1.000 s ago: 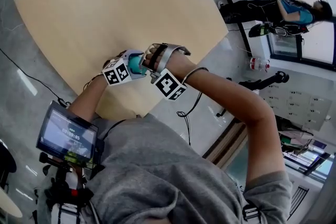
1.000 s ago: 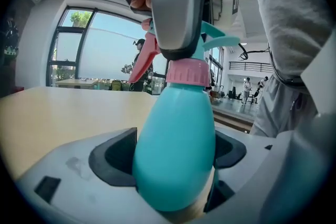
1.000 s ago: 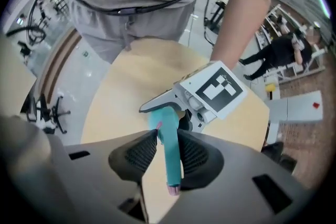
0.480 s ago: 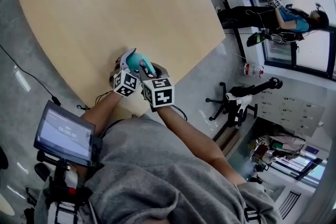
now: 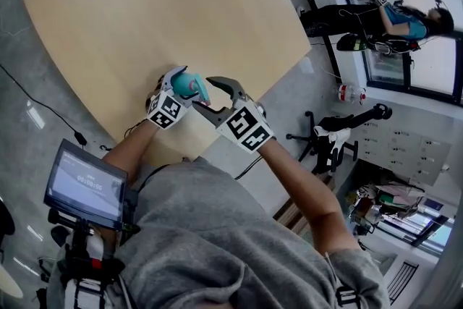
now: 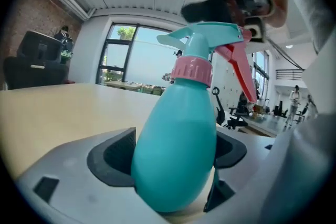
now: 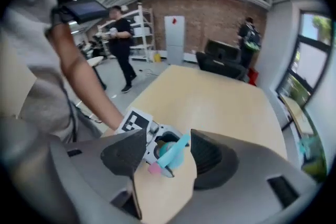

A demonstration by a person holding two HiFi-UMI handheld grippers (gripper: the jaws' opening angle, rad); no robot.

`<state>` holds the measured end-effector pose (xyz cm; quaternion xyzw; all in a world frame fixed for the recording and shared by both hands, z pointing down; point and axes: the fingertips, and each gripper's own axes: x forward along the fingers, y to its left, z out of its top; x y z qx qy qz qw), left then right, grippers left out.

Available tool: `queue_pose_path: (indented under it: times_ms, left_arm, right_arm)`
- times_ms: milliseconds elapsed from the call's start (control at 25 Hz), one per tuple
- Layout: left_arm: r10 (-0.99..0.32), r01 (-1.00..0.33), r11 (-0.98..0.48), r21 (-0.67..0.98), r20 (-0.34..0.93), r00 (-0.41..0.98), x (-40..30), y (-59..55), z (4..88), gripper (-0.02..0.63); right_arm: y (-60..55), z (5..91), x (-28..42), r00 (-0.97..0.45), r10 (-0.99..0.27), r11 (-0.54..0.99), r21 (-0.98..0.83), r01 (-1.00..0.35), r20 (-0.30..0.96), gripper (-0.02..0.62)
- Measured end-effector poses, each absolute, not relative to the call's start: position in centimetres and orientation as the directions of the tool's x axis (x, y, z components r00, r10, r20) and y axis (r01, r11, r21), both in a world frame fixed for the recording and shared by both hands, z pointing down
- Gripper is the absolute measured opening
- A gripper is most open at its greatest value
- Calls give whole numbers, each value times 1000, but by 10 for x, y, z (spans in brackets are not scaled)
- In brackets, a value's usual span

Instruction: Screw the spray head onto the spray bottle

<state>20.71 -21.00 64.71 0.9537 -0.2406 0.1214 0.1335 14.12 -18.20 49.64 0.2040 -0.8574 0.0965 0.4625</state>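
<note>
Head view: left gripper [image 5: 179, 85] is clamped round the spray bottle [image 5: 191, 87] at the table's [image 5: 145, 11] near edge. Right gripper [image 5: 215, 99] sits just beside it, jaws wide.

Left gripper view: both pads squeeze the teal belly. Spray head [image 6: 202, 39] is seated on top w/ its pink collar [image 6: 192, 68] down on the neck.

Right gripper view: jaws have just been opening, nothing pinched. The head shows below the gap, untouched.

We reckon we're mid-screwing, btwn twists. Next we need to drop back onto the head, close and turn again while the left holds the bottle firm.
</note>
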Motion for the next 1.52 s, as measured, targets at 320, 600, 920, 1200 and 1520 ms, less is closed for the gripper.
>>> queue_pose_path:
  times_ms: [320, 600, 920, 1200, 1520]
  left_arm:
    - [-168, -233, -949, 211, 289, 943, 208, -195, 651, 396]
    - [-130, -198, -956, 216, 294, 947, 212, -196, 649, 396]
    - [-169, -232, -949, 213, 279, 946, 212, -196, 647, 396]
    - [-457, -523, -829, 200, 296, 839, 208, -206, 642, 396]
    - [-575, -656, -717, 238, 331, 748, 198, -210, 651, 396]
  right_arm:
    - [-169, 517, 170, -119, -64, 610, 134, 781, 991, 244]
    - [-167, 573, 155, -105, -36, 443, 110, 890, 994, 230]
    - [-179, 577, 151, -187, -48, 942, 107, 318, 981, 130]
    - [-190, 572, 163, -287, -337, 578, -44, -815, 897, 130]
    - [-187, 577, 157, -294, -406, 521, -45, -852, 865, 132]
